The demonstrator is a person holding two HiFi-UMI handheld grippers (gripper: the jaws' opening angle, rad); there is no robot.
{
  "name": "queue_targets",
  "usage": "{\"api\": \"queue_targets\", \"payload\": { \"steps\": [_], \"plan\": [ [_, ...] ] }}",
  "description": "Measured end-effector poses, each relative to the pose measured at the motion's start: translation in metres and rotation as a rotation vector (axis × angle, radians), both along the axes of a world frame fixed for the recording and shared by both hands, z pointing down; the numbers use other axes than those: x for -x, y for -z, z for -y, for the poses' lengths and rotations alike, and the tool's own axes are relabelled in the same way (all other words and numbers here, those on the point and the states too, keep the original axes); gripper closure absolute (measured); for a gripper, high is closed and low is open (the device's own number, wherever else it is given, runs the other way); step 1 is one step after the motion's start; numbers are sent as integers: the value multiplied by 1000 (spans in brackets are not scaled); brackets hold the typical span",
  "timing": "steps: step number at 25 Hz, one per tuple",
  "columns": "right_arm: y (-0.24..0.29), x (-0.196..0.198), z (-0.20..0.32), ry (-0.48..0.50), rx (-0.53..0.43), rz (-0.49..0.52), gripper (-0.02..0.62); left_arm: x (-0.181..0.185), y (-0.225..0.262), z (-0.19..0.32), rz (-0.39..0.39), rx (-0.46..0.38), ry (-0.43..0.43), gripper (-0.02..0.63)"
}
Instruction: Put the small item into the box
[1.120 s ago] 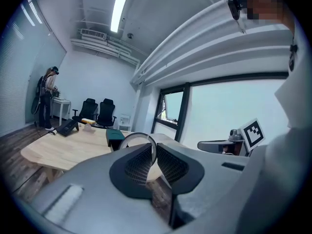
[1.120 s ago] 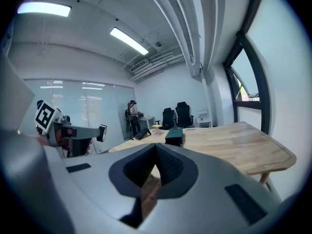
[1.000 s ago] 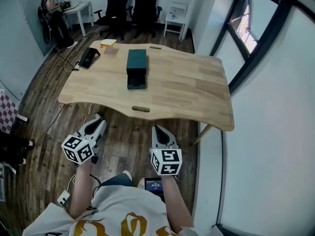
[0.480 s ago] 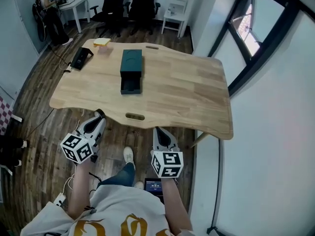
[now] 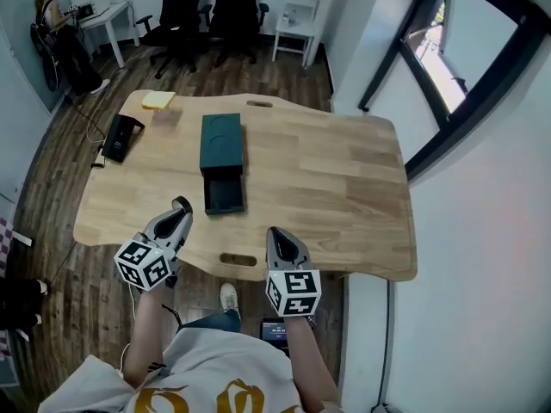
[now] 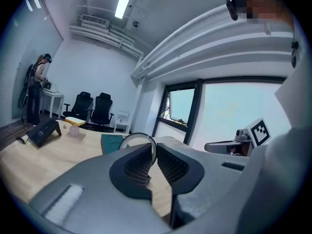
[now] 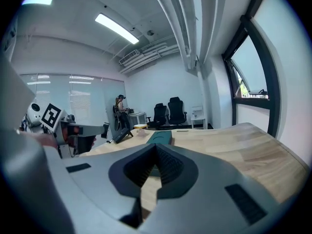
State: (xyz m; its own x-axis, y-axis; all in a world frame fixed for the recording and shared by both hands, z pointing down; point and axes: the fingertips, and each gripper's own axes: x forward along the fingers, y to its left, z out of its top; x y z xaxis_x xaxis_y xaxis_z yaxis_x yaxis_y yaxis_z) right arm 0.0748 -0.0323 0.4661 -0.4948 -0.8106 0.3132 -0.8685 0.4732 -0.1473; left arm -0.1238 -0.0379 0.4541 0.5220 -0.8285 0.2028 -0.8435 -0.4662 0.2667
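A dark green box (image 5: 221, 143) lies in the middle of the wooden table (image 5: 344, 179), its drawer (image 5: 223, 198) pulled out towards me. My left gripper (image 5: 179, 206) hovers over the table's near edge, just left of the drawer. In the left gripper view it (image 6: 153, 147) is shut on the rim of a thin clear ring (image 6: 130, 138); the box (image 6: 111, 143) lies beyond. My right gripper (image 5: 275, 233) hangs over the near edge to the right of the drawer, shut and empty (image 7: 156, 150). The box (image 7: 158, 137) lies ahead of it.
A yellow sponge (image 5: 157, 100) and a small pale pink object (image 5: 164, 117) sit at the table's far left, with a black device (image 5: 120, 136) near the left edge. Office chairs (image 5: 207, 7), a white side table and a person stand behind. A window wall runs along the right.
The person has stepped up to the table: it has come nearer, and both grippers now reach over its near edge instead of hanging over the floor. Neither gripper's jaws have changed.
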Motion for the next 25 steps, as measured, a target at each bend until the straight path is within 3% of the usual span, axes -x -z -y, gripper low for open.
{"api": "queue_targets", "payload": {
  "steps": [10,25],
  "plan": [
    [-16,31,117,-53,32,-30,591,17,-19,129,-4,27,-91,571],
    [-30,38,133,-78,51,-20,591,18,-24,154,13,28,-137,571]
  ]
}}
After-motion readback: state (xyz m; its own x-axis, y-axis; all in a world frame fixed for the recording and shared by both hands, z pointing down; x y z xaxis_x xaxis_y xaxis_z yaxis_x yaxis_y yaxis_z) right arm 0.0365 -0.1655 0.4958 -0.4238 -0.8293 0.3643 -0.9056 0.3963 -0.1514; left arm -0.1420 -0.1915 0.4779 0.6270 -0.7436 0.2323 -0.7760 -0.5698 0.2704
